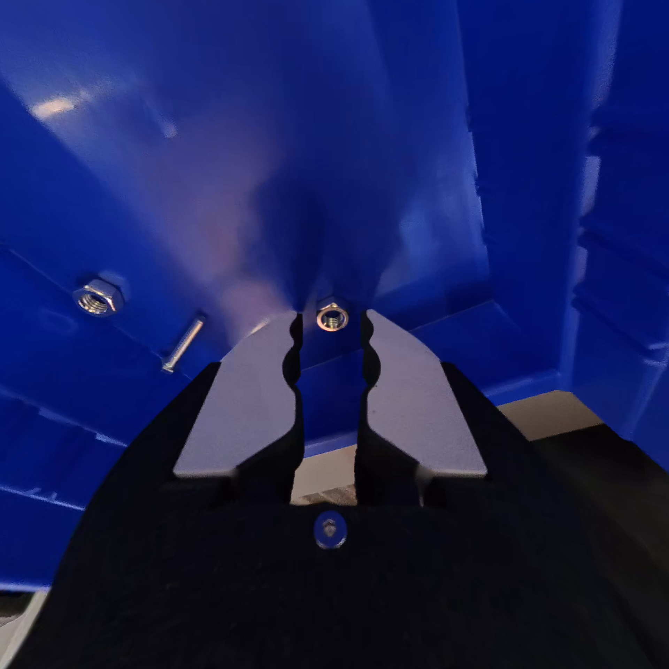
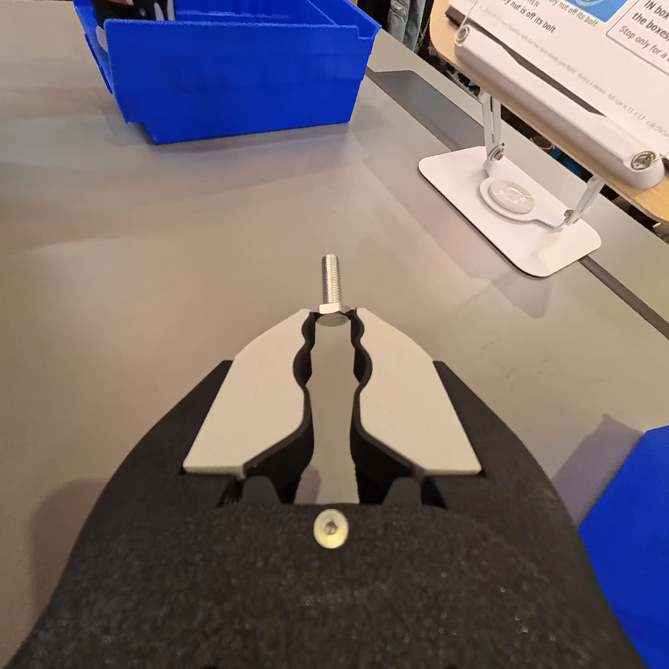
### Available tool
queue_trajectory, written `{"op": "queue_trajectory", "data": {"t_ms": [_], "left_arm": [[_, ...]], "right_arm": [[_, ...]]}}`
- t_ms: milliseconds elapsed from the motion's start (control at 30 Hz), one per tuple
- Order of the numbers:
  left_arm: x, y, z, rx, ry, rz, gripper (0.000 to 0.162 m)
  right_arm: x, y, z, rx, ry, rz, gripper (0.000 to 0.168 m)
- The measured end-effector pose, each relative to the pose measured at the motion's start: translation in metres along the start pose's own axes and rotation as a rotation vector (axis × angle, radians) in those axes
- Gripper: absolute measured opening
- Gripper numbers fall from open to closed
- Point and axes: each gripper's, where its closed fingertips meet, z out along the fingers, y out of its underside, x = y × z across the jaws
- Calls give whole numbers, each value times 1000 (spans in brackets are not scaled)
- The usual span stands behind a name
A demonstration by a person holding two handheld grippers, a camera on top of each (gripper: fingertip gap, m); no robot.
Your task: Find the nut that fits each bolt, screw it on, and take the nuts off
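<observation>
Blue bin (image 1: pixel 325 144) holding two nuts (image 1: pixel 332 320), left tool (image 1: pixel 331 318) open above

Parted left gripper (image 1: pixel 331 318) around small nut (image 1: pixel 332 320)

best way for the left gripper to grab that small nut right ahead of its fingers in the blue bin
Grip the small nut across two opposite outer flats, coming straight ahead: it lies on the blue bin floor with its threaded hole facing the camera, already centred between the open left gripper.
</observation>
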Motion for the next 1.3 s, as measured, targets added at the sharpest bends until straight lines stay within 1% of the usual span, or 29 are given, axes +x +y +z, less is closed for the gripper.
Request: {"op": "queue_trajectory", "data": {"t_ms": [33,133,233,300,400,433,500,600,667,700,767,833,900,933,967,1033,1100,1200,1300], "left_arm": [[0,1,1,-23,4,8,29],[-8,6,3,-87,-31,31,18],[-10,5,4,-83,-40,67,18],[-10,4,3,-49,-31,76,18],[-11,-2,-2,84,10,86,18],[-11,-3,-7,154,19,103,18],[-7,-8,-27,346,65,111,17],[21,-13,-77,684,254,115,17],[56,-13,-117,880,464,142,17],[78,-12,-135,946,588,167,17],[121,-15,-164,1019,809,203,17],[166,-25,-183,1007,1029,231,17],[206,-38,-193,943,1210,262,17],[223,-45,-196,896,1285,278,17],[237,-53,-194,847,1328,287,17],[259,-68,-183,747,1348,322,17],[271,-83,-174,687,1362,326,17],[281,-95,-169,632,1413,332,17],[286,-97,-166,608,1446,339,17]], "right_arm": [[0,-1,-1,-1,4,-3,19],[1,-2,-4,-1,13,-9,19],[2,-4,-6,4,16,-8,19],[2,-4,-6,4,18,-11,19],[2,-6,-6,6,17,-16,19],[1,-7,-6,6,16,-20,19],[1,-10,-7,11,22,-33,19],[4,-14,-9,16,30,-51,19],[3,-17,-10,27,28,-74,19],[2,-19,-9,33,28,-94,19],[0,-21,-7,42,27,-129,19],[-7,-30,-4,79,19,-203,19],[-9,-44,-2,109,51,-309,19],[-10,-53,-2,132,65,-363,19],[-11,-62,-2,158,79,-408,19],[-13,-79,-4,198,90,-490,19],[-17,-88,-4,198,100,-573,19],[-22,-90,-1,164,112,-652,19],[-24,-89,0,149,123,-693,19]]}}
